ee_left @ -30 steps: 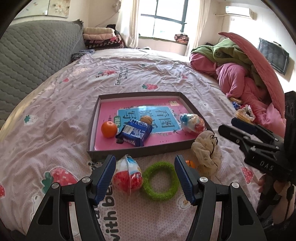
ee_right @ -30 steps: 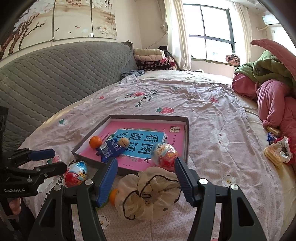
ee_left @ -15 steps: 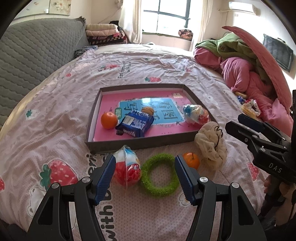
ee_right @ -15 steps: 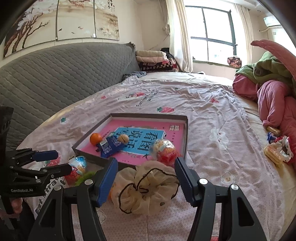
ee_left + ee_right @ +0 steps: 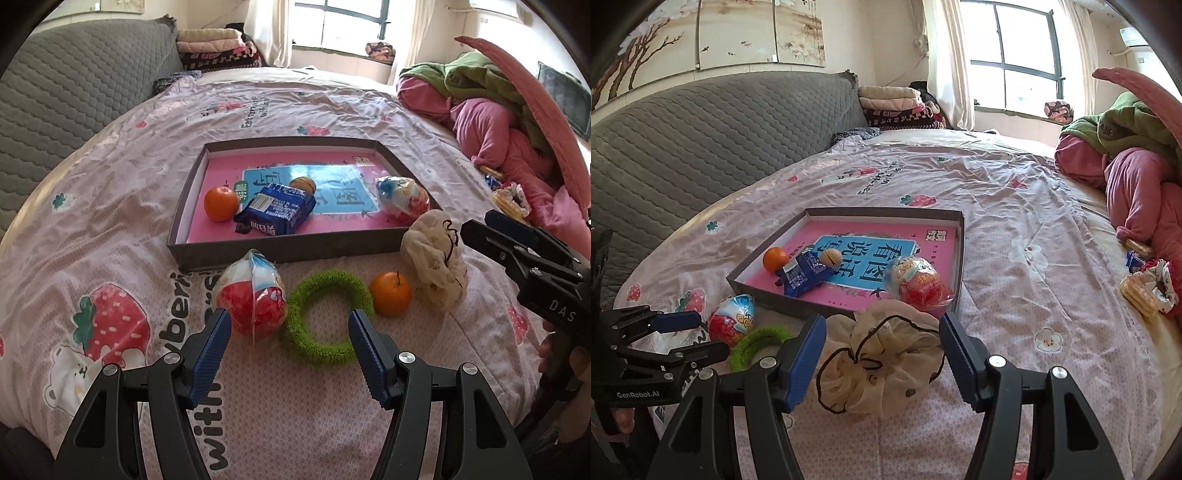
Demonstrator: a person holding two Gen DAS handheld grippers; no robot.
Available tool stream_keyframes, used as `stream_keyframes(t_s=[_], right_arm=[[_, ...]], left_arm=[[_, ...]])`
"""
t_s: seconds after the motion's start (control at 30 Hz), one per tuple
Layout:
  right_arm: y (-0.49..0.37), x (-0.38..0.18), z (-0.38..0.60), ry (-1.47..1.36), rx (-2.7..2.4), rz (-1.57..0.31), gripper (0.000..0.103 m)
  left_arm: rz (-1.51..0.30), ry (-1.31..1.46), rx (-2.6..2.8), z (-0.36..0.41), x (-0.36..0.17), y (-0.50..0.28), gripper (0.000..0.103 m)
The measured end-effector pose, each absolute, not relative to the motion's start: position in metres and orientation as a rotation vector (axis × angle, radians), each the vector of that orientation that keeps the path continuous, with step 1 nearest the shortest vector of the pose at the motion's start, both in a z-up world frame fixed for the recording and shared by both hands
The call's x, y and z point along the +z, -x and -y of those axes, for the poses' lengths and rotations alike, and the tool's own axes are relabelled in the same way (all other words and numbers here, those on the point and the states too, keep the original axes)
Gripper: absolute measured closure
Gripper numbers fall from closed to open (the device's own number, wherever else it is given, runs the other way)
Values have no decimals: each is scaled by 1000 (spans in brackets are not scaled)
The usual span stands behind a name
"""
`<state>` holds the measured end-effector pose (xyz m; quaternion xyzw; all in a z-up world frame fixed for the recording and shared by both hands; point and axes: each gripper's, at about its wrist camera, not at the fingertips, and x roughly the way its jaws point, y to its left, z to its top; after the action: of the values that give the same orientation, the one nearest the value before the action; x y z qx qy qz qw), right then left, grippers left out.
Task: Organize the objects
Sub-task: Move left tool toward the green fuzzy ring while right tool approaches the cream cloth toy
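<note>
A grey box lid with a pink floor lies on the bed and holds an orange, a blue snack pack, a walnut and a toy egg. In front of it lie a red toy egg, a green fuzzy ring, a second orange and a cream scrunchie. My left gripper is open above the ring. My right gripper is open around the scrunchie, not touching it.
A grey quilted headboard runs along the left. Pink and green bedding is piled at the right. Snack packs and a floral scrunchie lie at the right edge. Folded blankets sit at the back.
Both grippers have pulled back and risen a little, so more of the items in front of the lid show. The second orange has come into the left wrist view. Nothing was grasped.
</note>
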<state>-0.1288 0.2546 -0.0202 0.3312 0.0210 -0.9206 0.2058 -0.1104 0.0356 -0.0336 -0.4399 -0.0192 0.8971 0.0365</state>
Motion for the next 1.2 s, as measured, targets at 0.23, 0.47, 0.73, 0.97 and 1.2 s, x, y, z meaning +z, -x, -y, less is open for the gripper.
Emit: stream_keyframes(t_s=[0.23,0.47,0.73,0.97,1.2], right_arm=[[132,-28,-253,-984,-2550,-66,40],[138,-39,-255,-1042,-2543,-40,40],[147,-57,-255,-1116,-2525,-16,40],[157,-72,-257,-1154,-2495,43,40],[165,-82,-267,-1163,-2433,189,53]], left_arm=[[74,1414,2763,-38,-48,114,36],[70,1478,2761,-42,-63,117,36],[102,1501,2766,-39,-72,120,36],[151,1538,2754,-36,-83,123,35],[222,1543,2745,-31,-90,125,36]])
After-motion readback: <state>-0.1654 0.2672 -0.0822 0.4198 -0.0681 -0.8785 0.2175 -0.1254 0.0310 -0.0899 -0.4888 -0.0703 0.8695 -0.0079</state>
